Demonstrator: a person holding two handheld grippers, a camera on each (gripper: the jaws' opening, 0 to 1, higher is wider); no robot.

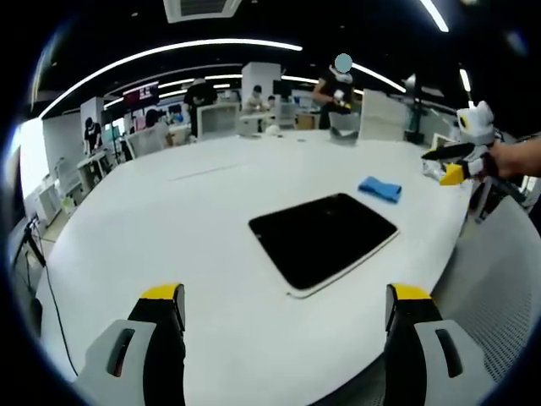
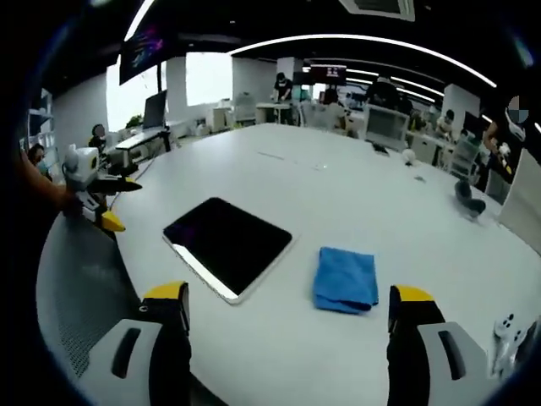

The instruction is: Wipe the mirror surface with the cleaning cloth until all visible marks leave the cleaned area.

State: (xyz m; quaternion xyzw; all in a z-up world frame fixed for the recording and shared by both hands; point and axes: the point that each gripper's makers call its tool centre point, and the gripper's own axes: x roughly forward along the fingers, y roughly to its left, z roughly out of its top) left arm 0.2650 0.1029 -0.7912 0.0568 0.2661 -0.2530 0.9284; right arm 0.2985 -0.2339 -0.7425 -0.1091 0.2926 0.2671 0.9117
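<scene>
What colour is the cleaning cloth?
Blue; the cleaning cloth shows best in the right gripper view.

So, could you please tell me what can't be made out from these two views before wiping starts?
- Marks on the mirror: too small against its dark face, in both views.
- Left hand-held gripper: seen side-on in the right gripper view, its jaw gap is unreadable.
- White object: cut off by the right gripper view's edge.

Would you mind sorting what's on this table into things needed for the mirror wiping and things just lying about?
Needed: mirror, cleaning cloth, left gripper, right gripper.
Lying about: dark object by the table's far edge, small white ball.
</scene>
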